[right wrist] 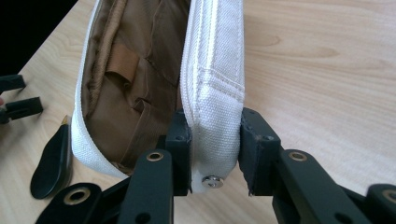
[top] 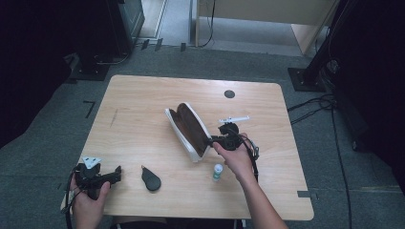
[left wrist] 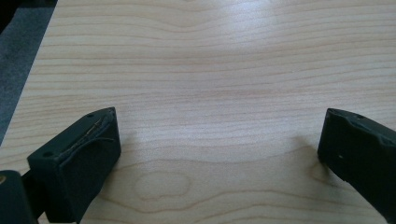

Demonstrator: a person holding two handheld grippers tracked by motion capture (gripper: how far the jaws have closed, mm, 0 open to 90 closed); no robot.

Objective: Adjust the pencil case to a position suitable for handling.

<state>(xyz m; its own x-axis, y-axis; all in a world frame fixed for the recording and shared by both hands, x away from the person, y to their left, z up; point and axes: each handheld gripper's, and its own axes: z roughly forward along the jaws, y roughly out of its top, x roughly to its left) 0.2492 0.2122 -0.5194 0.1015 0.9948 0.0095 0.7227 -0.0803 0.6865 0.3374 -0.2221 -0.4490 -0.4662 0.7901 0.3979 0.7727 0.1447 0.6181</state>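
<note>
Wood table [top: 143,95] on grey carpet | right gripper [right wrist: 215,140] clamps white pouch [right wrist: 212,70] wall | left gripper [left wrist: 219,154] gapes empty

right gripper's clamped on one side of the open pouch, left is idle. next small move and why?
Probably bring the left gripper to the dark oval item beside it. The right gripper pinches the near end of the white pouch, keeping its brown inside open. The left jaws stand wide over bare table, with that item close by, likely to go in.
</note>
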